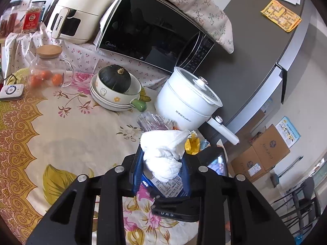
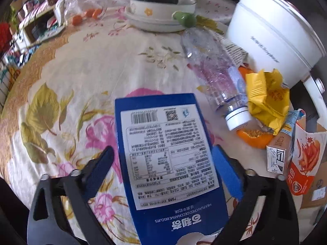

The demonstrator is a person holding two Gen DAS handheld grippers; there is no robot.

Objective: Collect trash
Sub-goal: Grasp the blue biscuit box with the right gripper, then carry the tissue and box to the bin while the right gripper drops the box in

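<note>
— So, what has the left gripper (image 1: 163, 163) got?

— A crumpled white tissue (image 1: 163, 153), pinched between its blue-padded fingers (image 1: 136, 169) in the lower middle of the left wrist view. The wad stands up out of the jaws, its long axis running from the bottom of the frame up toward a loose tail at the upper right. Under it lies a blue box with a printed label.

— Same box as in the other camera?

— Looks so. In the right wrist view the blue biscuit box (image 2: 169, 159) fills the lower centre, label side up, barcode end toward the top of the frame, its length running top to bottom with a slight lean to the left at the top. The right gripper (image 2: 165, 169) is spread wide; its fingers (image 2: 100, 169) stand on either side of the box, the left one clear of the edge. I can't tell if the right one touches.

— Other rubbish?

— At the right of that frame: a clear plastic bottle (image 2: 214, 71) lying on the floral tablecloth (image 2: 61, 71), cap toward the lower right, just beside a yellow wrapper (image 2: 265, 98), orange peel (image 2: 253, 138) and a small carton (image 2: 280, 151). A white cooking pot (image 2: 273, 30) stands in the upper right.
</note>
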